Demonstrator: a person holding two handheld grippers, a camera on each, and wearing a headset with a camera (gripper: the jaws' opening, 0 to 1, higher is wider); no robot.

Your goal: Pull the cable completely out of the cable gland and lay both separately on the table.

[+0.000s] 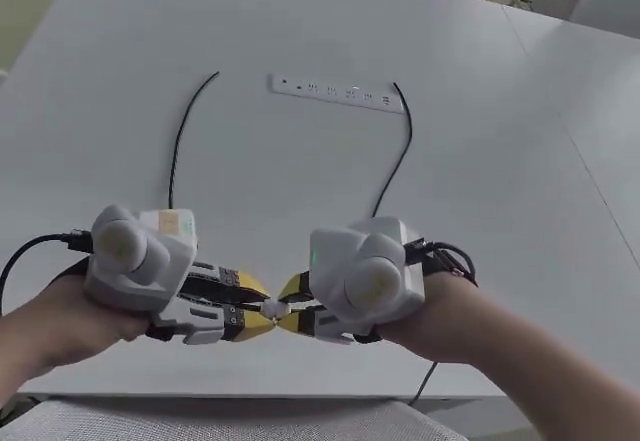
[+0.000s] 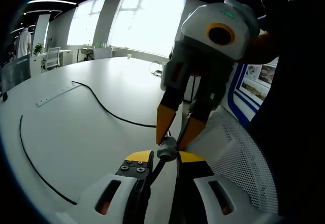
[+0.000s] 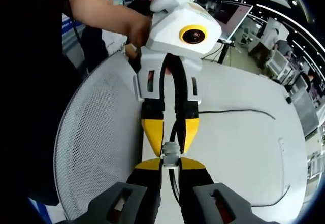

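Cable gland (image 1: 271, 309) pinched between both grippers, well short of the power strip (image 1: 337, 93).
Left gripper (image 2: 165, 157) and right gripper (image 3: 170, 164) each clamped one end; the cable (image 2: 158, 168) ran through it.

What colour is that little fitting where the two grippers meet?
Light grey. The cable gland shows best in the left gripper view.

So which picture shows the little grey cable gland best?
The left gripper view: the cable gland sits close to the camera, big and sharp. The right gripper view shows it too, but paler. The head view shows it as a tiny speck.
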